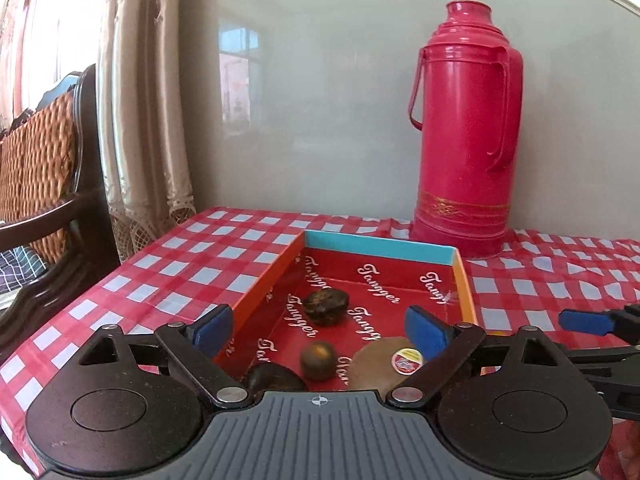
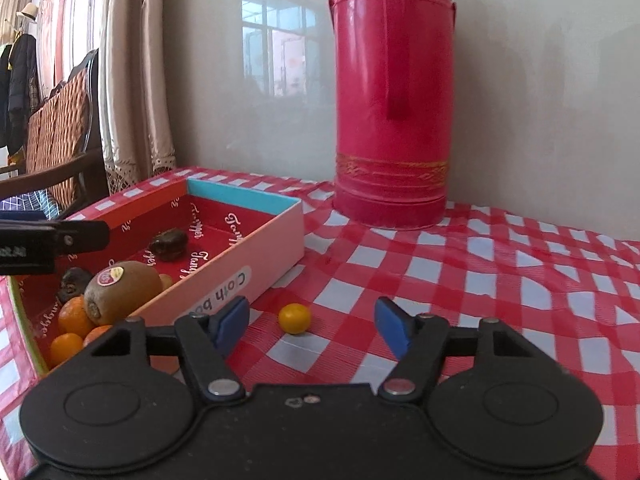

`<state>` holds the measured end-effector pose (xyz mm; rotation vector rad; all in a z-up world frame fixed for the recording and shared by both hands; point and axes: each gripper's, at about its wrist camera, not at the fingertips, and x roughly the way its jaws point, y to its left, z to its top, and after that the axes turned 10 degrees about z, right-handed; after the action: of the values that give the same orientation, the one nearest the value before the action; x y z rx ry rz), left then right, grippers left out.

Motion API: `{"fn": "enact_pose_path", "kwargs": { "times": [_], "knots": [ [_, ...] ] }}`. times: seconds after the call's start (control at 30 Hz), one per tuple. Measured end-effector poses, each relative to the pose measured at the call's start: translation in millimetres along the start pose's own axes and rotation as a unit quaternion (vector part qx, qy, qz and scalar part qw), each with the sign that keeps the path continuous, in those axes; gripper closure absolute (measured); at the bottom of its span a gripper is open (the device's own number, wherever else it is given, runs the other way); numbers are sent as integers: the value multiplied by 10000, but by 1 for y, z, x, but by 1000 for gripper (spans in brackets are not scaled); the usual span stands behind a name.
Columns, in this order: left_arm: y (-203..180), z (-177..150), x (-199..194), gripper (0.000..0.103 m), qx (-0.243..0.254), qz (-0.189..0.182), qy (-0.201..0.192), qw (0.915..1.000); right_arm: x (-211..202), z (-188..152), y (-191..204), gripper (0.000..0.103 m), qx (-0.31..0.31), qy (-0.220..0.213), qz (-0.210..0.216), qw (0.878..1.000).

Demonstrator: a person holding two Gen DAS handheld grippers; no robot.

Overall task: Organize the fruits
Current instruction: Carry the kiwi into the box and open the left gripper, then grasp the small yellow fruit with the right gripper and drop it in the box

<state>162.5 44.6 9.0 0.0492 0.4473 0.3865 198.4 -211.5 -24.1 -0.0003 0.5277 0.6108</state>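
An open red box (image 1: 466,288) on the checked tablecloth holds a kiwi with a sticker (image 1: 384,364), a dark wrinkled fruit (image 1: 326,306), a small brown round fruit (image 1: 318,360) and another dark fruit (image 1: 272,378). My left gripper (image 1: 320,332) hangs open above the box with nothing between its pads. The right wrist view shows the same box (image 2: 240,256) with the kiwi (image 2: 120,290), several small oranges (image 2: 74,318) and a dark fruit (image 2: 169,244). Outside the box, a small yellow-orange fruit (image 2: 295,318) lies on the cloth. My right gripper (image 2: 311,322) is open around it, pads clear of it.
A tall pink thermos (image 1: 464,132) (image 2: 394,100) stands against the grey wall behind the box. A wicker-backed chair (image 1: 36,168) and curtains are off the table's left edge. One finger of the right gripper shows at the right of the left wrist view.
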Motion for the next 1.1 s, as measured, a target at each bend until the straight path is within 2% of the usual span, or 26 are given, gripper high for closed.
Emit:
{"fn": "enact_pose_path", "kwargs": {
  "times": [0.1, 0.13, 0.33, 0.47, 0.53, 0.6, 0.63, 0.87, 1.1],
  "knots": [
    [4, 0, 3, 11, -29, 1, 23, 10000, 11, 1, 1, 48, -24, 138, -25, 9999],
    [5, 0, 4, 11, -31, -4, 24, 10000, 15, 2, 1, 56, -26, 216, -47, 9998],
    [7, -2, 6, 11, -7, -40, 49, 10000, 25, 3, 2, 60, -67, 410, -38, 9991],
    [10, -2, 7, 11, -18, -43, 69, 10000, 34, 5, 6, 72, -114, 570, -8, 9983],
    [12, -3, 7, 11, -37, -48, 75, 10000, 38, 5, 8, 74, -149, 652, -15, 9978],
    [14, -3, 7, 11, -35, -48, 84, 9999, 41, 5, 9, 87, -155, 707, -23, 9974],
    [16, -3, 8, 11, -36, -46, 83, 9999, 41, 5, 8, 89, -154, 727, -9, 9972],
    [21, -2, 6, 11, -59, -13, 79, 10000, 35, 9, 9, 89, -132, 639, -128, 9978],
    [38, -3, -2, 11, -27, 97, 51, 9999, 8, 28, 24, 89, -157, 113, -204, 9996]
  ]
}}
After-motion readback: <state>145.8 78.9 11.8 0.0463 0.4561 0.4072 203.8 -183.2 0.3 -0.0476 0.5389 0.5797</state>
